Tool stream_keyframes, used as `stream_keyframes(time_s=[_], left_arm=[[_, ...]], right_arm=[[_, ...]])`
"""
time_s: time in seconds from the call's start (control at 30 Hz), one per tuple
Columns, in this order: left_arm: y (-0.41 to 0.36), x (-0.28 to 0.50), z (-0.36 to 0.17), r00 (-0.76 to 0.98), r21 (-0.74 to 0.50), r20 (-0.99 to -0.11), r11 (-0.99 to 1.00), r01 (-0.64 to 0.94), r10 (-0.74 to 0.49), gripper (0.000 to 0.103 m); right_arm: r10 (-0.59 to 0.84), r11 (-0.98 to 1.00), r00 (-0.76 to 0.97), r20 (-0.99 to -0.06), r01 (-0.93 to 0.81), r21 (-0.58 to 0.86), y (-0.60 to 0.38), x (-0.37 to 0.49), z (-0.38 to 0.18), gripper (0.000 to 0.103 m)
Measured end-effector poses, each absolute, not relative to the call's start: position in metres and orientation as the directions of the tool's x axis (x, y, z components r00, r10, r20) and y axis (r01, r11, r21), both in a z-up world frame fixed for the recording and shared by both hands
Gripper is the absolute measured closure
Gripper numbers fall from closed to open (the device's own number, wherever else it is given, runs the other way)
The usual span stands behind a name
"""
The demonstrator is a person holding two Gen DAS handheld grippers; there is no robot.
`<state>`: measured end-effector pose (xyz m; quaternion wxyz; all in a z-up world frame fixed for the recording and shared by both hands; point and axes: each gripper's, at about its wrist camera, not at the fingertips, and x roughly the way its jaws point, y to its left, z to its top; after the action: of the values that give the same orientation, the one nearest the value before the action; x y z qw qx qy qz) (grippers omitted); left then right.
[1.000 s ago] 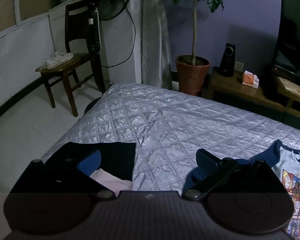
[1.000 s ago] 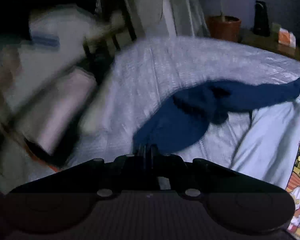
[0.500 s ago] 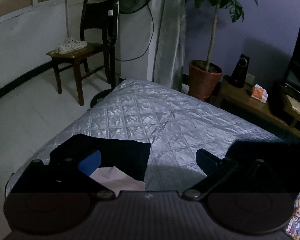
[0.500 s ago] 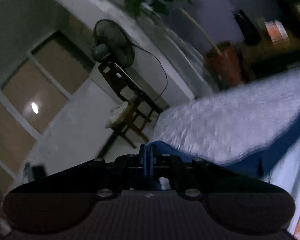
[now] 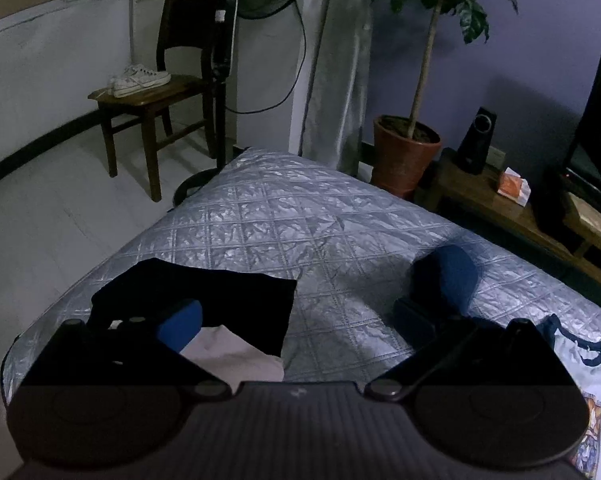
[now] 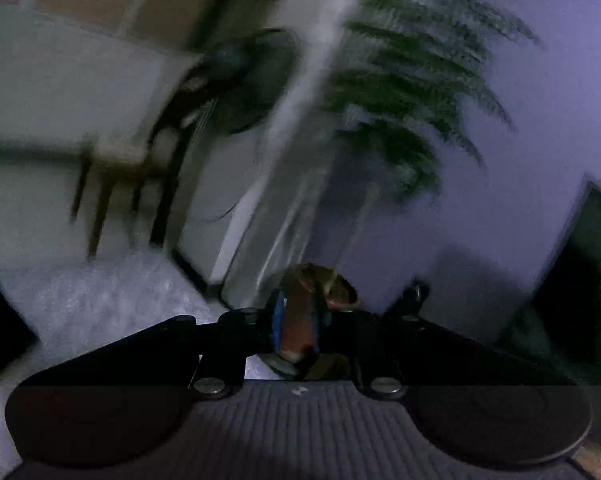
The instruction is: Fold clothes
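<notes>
The T-shirt (image 5: 588,364), pale cloth with a navy ribbed collar and a bright printed picture on its front, lies flat at the near right corner of the bed (image 5: 300,232), partly hidden behind the left gripper (image 5: 296,318). Just beyond that gripper's right finger a rounded navy fold of cloth (image 5: 454,270) stands up from the cover; whether it belongs to the shirt is hard to tell. To the left, a folded black garment (image 5: 228,296) lies as a flat rectangle with sharp corners, and a folded pale pink piece (image 5: 236,354) sits just beside its near edge. The left gripper's jaws are spread wide over the bed, blue-padded, with no cloth between them. The bed cover is a silvery quilted sheet, shiny and crinkled, stitched in a diamond grid. In the right wrist view, which is badly blurred, the right gripper (image 6: 300,322) points up toward the room, its jaws opening with a narrow gap and no garment between them. Past the bed stand a dark wooden chair (image 5: 152,92) carrying white canvas sneakers (image 5: 140,79), a black pedestal fan (image 5: 224,40), a leafy plant in a terracotta pot (image 5: 404,156), and a low wooden bench (image 5: 512,208) bearing a black speaker (image 5: 476,140).
</notes>
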<state>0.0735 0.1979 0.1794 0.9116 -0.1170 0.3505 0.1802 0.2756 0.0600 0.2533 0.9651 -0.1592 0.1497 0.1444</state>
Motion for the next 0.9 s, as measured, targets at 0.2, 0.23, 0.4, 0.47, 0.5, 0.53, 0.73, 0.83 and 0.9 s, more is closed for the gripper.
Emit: stream_keyframes(time_s=[0.2,0.23,0.4,0.47,0.5,0.53,0.73,0.83,0.9], left_arm=[[0.197,0.075,0.178,0.686,-0.084,-0.685,0.908,-0.41,0.247,0.002],[0.196,0.075,0.178,0.684,-0.083,-0.686,0.908,-0.41,0.246,0.002],[0.19,0.076,0.176,0.684,-0.085,-0.693,0.917,-0.39,0.226,0.002],[0.188,0.077,0.174,0.682,-0.088,-0.699,0.92,-0.382,0.216,0.002],[0.188,0.078,0.174,0.681,-0.089,-0.701,0.92,-0.381,0.214,0.002],[0.188,0.078,0.174,0.681,-0.091,-0.701,0.92,-0.381,0.212,0.002],[0.184,0.079,0.173,0.683,-0.083,-0.7,0.926,-0.368,0.209,0.002],[0.18,0.08,0.173,0.683,-0.071,-0.7,0.932,-0.356,0.208,0.002],[0.178,0.081,0.172,0.683,-0.073,-0.701,0.932,-0.354,0.205,0.002]], right_arm=[[0.209,0.929,0.752,-0.625,-0.353,-0.113,0.031,0.24,0.155,0.057],[0.208,0.929,0.724,-0.658,-0.357,-0.099,0.031,0.232,0.139,0.057],[0.223,0.958,0.66,-0.718,-0.283,0.038,0.028,0.233,0.095,0.056],[0.221,0.97,0.657,-0.72,-0.225,0.093,0.025,0.25,0.089,0.054],[0.217,0.975,0.648,-0.73,-0.185,0.126,0.022,0.26,0.085,0.054],[0.213,0.977,0.638,-0.74,-0.143,0.157,0.019,0.27,0.081,0.053],[0.227,0.974,0.597,-0.769,-0.137,0.181,0.017,0.32,0.057,0.056],[0.227,0.968,0.779,-0.585,-0.115,0.223,0.002,0.32,0.089,0.056],[0.249,0.947,0.812,-0.527,-0.091,0.307,-0.013,0.311,0.105,0.047]])
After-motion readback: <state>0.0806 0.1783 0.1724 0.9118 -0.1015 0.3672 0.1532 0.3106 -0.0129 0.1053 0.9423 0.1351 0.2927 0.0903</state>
